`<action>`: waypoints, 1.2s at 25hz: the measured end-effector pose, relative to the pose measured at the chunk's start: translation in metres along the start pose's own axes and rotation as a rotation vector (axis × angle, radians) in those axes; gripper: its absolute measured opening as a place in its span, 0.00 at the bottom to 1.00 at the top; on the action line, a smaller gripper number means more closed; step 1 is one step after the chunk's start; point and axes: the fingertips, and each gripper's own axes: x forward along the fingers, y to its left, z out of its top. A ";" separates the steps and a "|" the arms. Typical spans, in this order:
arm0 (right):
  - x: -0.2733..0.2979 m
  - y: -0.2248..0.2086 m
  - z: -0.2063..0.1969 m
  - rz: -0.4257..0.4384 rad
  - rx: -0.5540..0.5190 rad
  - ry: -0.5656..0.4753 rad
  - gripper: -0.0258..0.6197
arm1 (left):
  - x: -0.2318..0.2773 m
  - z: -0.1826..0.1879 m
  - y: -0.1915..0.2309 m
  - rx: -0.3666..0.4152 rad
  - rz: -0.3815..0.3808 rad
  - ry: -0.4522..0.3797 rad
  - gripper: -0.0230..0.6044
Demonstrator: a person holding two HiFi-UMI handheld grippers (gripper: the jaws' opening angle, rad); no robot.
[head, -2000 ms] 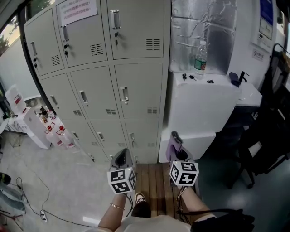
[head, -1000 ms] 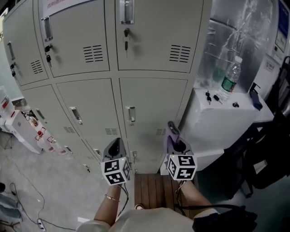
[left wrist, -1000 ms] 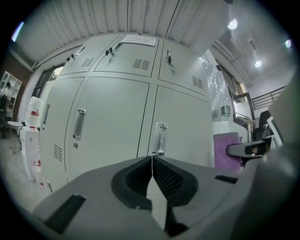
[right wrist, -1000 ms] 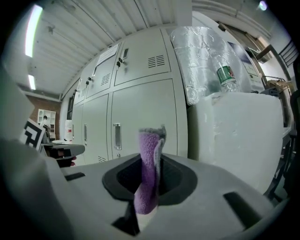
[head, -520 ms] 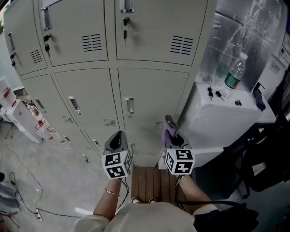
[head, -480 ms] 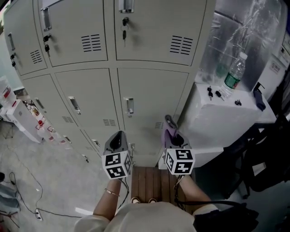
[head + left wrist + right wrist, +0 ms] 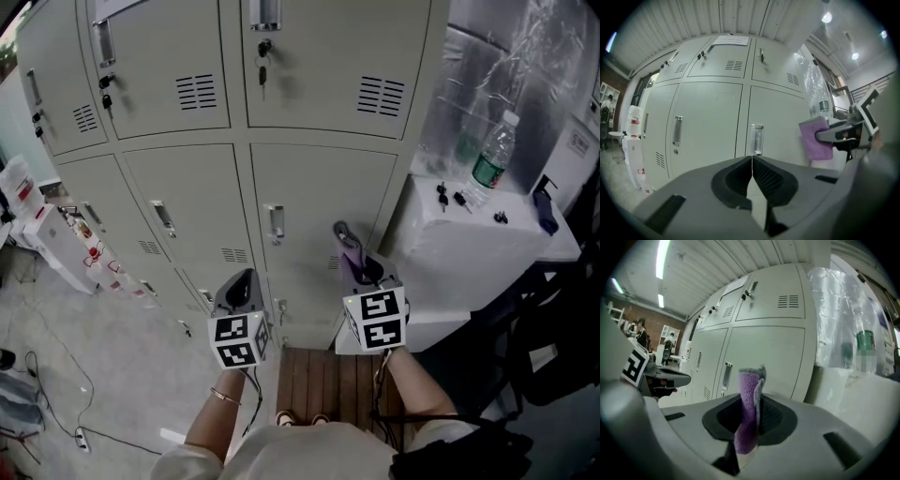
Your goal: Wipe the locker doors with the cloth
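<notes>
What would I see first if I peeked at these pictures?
A big wall of grey lockers fills the head view, straight ahead. A fuzzy purple cloth sticks up from the right gripper, whose jaws are shut on it, in front of a middle-row door. To the right, a water bottle with a green label stands on a white cabinet.

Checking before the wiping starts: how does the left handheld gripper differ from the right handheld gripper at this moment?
The grey left gripper has its jaws shut on nothing; the grey right gripper is shut on a purple fuzzy cloth that stands upright. The left gripper faces a metal door handle of the pale grey lockers head-on; the right gripper sees them at a slant. Shared: both are shut and aimed at the lockers.
</notes>
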 end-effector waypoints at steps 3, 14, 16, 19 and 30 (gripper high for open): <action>0.004 0.004 0.025 0.013 -0.088 -0.018 0.13 | 0.000 0.011 0.012 0.026 0.011 -0.015 0.05; 0.016 0.029 0.096 -0.059 -0.535 -0.051 0.13 | 0.000 0.023 0.031 0.004 0.009 -0.042 0.05; 0.016 0.032 0.113 -0.108 -0.639 -0.072 0.13 | -0.001 0.024 0.035 -0.002 0.012 -0.044 0.05; 0.016 0.033 0.139 -0.196 -0.790 -0.111 0.13 | -0.004 0.027 0.039 -0.005 0.017 -0.048 0.05; 0.035 0.054 0.174 -0.259 -1.000 -0.099 0.13 | -0.020 0.036 0.062 0.030 0.034 -0.049 0.05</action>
